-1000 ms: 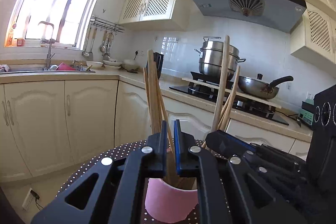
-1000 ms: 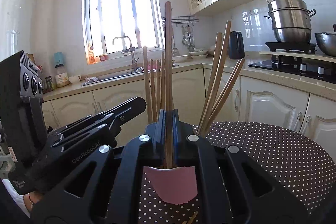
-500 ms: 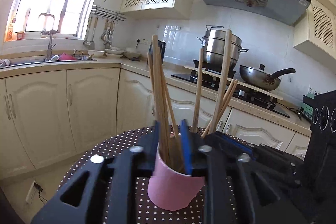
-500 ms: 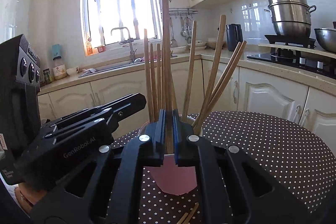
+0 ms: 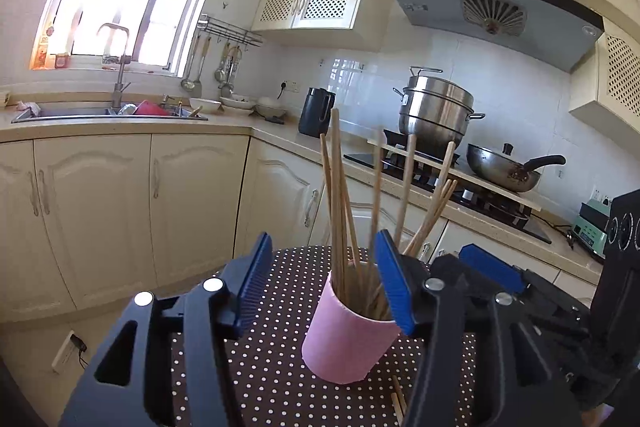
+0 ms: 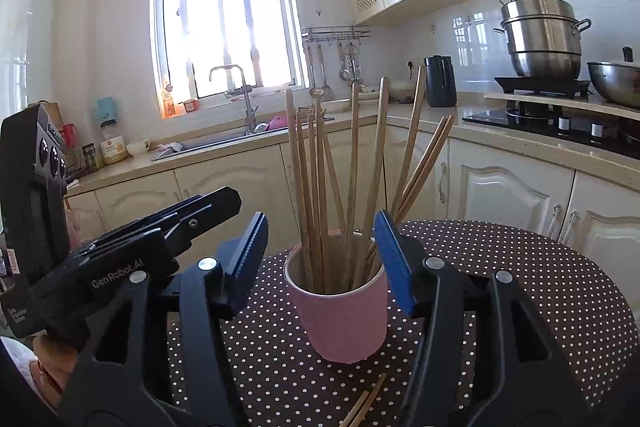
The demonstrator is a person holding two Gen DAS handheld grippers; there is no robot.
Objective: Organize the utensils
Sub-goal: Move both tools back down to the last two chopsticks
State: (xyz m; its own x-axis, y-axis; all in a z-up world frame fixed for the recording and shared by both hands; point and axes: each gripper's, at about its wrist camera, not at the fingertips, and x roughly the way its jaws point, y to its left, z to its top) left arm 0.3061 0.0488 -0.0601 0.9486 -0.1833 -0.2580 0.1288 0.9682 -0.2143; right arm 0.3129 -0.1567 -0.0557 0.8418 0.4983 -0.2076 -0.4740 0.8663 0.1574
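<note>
Since the earlier frames, both grippers have released: the left gripper (image 5: pixel 324 281) and the right gripper (image 6: pixel 320 261) now show jaws spread wide and empty, where each previously pinched a chopstick. The pink cup (image 6: pixel 340 315) stands upright on the polka-dot tabletop (image 6: pixel 520 275), holding the bundle of wooden chopsticks (image 6: pixel 316 195). The right wrist view alone shows loose chopsticks (image 6: pixel 366 403) lying on the tabletop in front of the cup; the left view shows one (image 5: pixel 398 397) beside its base.

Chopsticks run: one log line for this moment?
left gripper: open | right gripper: open | chopsticks: upright in cup | loose chopsticks: on table
</note>
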